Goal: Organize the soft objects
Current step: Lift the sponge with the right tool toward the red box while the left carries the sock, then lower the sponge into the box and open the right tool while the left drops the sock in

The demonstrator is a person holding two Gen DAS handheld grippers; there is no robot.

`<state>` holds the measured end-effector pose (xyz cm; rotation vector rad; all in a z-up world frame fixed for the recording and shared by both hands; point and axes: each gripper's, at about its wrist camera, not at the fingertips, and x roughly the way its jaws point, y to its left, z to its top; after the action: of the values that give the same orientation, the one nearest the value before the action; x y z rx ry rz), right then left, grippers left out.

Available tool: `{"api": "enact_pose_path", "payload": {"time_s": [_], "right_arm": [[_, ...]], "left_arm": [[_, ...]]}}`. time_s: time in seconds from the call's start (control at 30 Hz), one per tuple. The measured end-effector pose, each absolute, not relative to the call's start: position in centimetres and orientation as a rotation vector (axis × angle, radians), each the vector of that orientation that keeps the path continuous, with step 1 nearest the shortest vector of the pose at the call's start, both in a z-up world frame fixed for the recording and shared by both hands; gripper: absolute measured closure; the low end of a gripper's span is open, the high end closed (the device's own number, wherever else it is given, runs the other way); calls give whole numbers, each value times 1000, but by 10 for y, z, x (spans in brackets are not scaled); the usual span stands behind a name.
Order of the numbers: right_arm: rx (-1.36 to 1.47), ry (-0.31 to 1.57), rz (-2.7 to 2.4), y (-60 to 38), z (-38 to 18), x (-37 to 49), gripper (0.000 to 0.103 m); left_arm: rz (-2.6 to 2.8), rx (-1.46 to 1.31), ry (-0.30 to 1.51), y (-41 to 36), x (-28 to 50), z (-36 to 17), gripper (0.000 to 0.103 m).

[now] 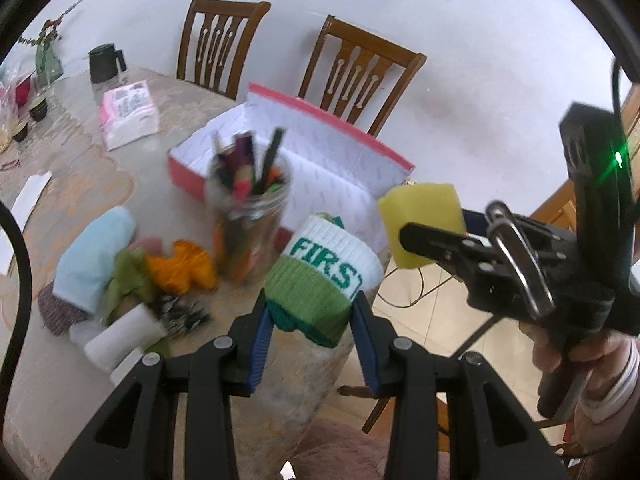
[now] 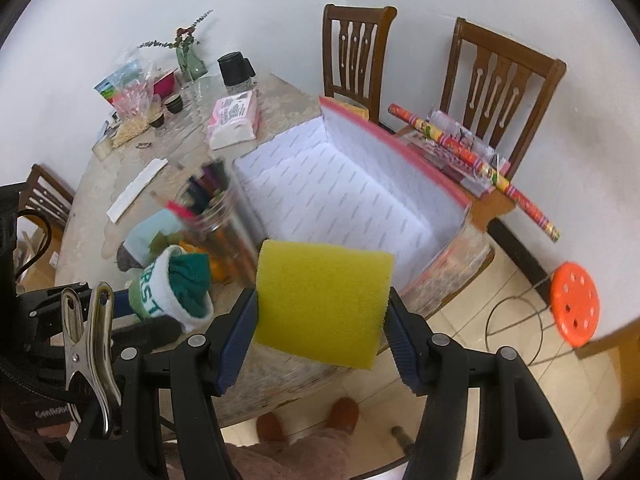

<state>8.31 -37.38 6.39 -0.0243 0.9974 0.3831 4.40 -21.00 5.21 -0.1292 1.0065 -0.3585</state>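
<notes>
- Two soft things are in the air at once, both short of the red box (image 2: 452, 188) lined with white paper.
- Left gripper (image 1: 312, 320): fingers clamped on the rolled green-and-white sock (image 1: 324, 276), near the jar of pens (image 1: 248, 216). Swing it wide of that jar; a knock would likely tip it.
- Right gripper (image 2: 322, 312): fingers squeezing the yellow sponge (image 2: 320, 300) above the table edge (image 2: 460, 280). Clear the box wall before letting go.
</notes>
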Motion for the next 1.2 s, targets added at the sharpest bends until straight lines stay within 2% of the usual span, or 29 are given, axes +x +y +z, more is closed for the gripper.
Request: {"api": "enact_pose_path", "payload": {"time_s": [0.53, 1.2], "right_arm": [[-153, 994, 527, -408, 69, 171, 41], [-323, 1023, 817, -366, 49, 252, 41]], "left_arm": [[-301, -130, 993, -267, 94, 44, 63], [-207, -38, 1026, -302, 107, 14, 63]]}}
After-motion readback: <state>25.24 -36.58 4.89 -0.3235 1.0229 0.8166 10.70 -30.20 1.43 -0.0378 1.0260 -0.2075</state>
